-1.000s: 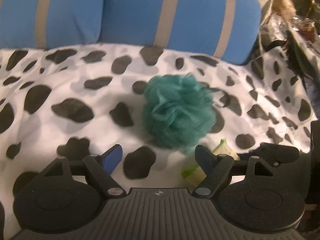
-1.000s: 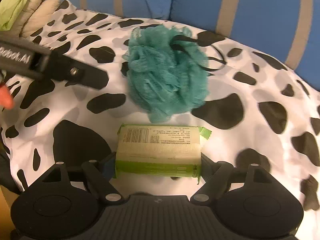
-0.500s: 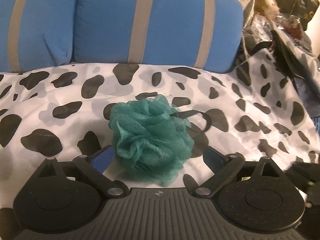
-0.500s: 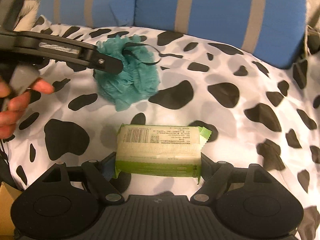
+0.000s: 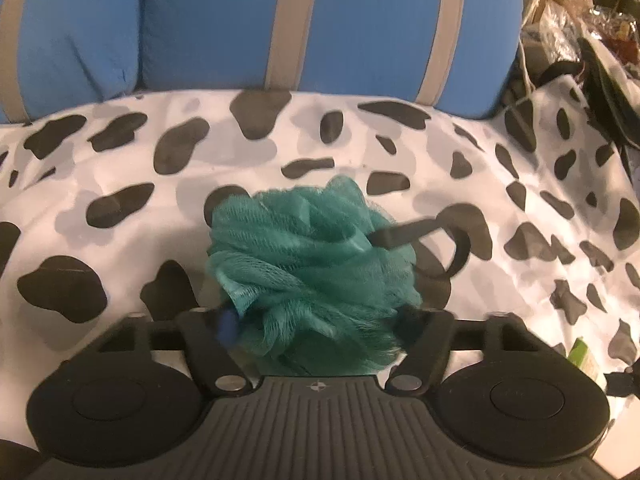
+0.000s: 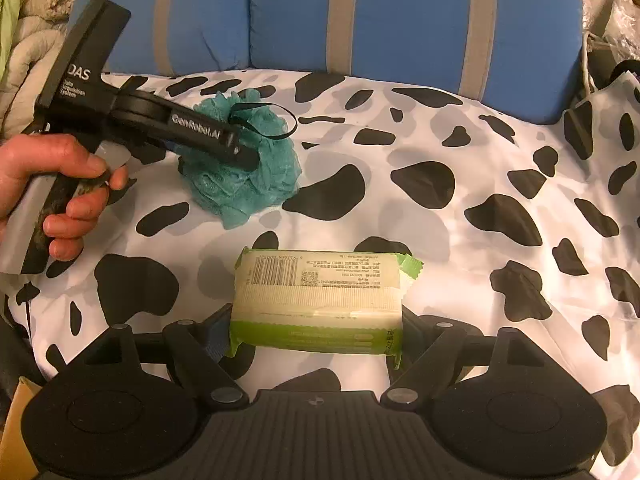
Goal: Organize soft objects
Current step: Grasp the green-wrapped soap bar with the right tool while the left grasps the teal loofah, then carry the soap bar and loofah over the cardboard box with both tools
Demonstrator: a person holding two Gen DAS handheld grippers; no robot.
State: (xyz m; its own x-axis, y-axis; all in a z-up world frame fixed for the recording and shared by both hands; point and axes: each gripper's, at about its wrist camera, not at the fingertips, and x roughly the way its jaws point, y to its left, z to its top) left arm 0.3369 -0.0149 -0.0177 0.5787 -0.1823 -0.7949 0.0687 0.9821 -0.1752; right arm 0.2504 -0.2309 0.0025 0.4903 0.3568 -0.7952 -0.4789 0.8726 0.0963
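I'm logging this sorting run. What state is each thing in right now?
Teal mesh bath pouf: on the cow-print cover, between the left gripper's jaws.
Pouf's black loop: trailing loose on the cover.
Left gripper: jaws have just been closing around the pouf.
Green wet-wipes pack: sealed, barcode side up, clamped.
Right gripper: shut on the pack.
Blue striped cushions: upright behind.
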